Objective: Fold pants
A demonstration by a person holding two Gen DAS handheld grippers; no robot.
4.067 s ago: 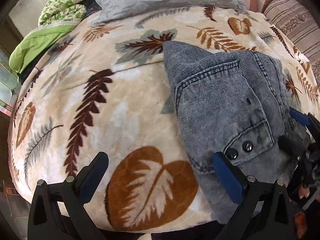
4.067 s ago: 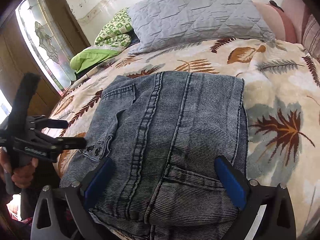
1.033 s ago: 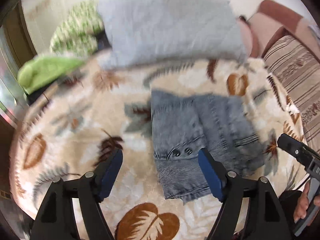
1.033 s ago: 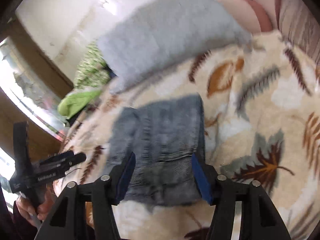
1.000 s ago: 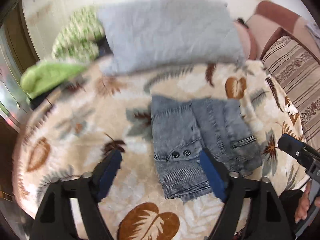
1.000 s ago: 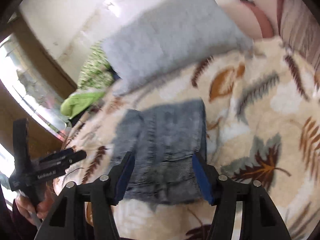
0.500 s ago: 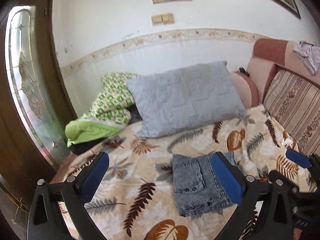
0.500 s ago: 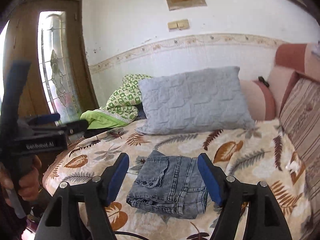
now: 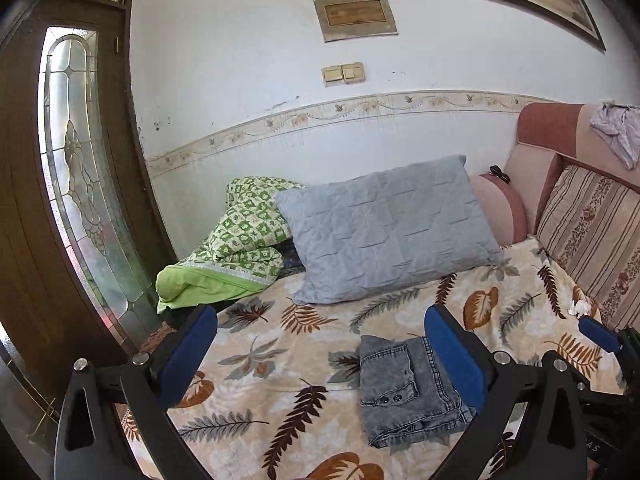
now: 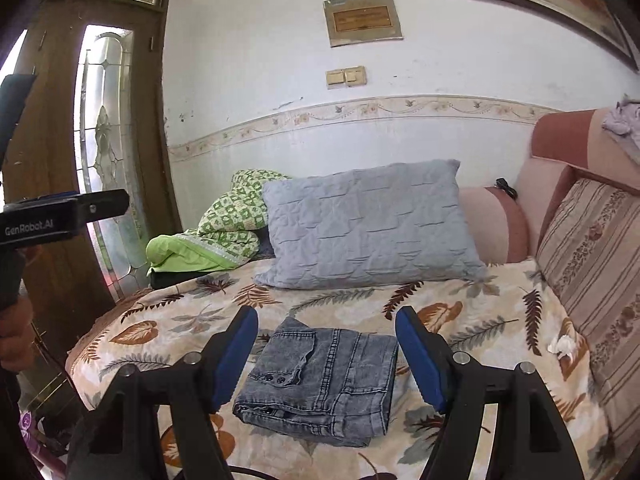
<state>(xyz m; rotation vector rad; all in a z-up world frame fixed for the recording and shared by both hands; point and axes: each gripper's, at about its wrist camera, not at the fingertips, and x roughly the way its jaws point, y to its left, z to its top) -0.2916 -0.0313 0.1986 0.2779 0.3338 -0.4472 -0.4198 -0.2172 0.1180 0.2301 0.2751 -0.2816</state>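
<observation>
Pants (image 10: 320, 380) lie folded into 1 compact stack on the bedspread (image 10: 480, 320) — task looks done. Left gripper (image 9: 320, 356) and right gripper (image 10: 326, 356) both gape empty, well clear; best to leave the stack undisturbed.

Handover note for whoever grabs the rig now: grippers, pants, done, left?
Left gripper: jaws wide apart, nothing between them; they have just been opening.
Right gripper: jaws apart, nothing held; also just been opening.
Both are held clear above the bed, touching no cloth.
Pants: folded into a compact grey denim stack, lying flat on the leaf-print blanket, nearer than the grey pillow.
Done: the fold looks finished and released.
Left: probably nothing; at most tidy the near edge, where the layers sit a bit uneven.
</observation>
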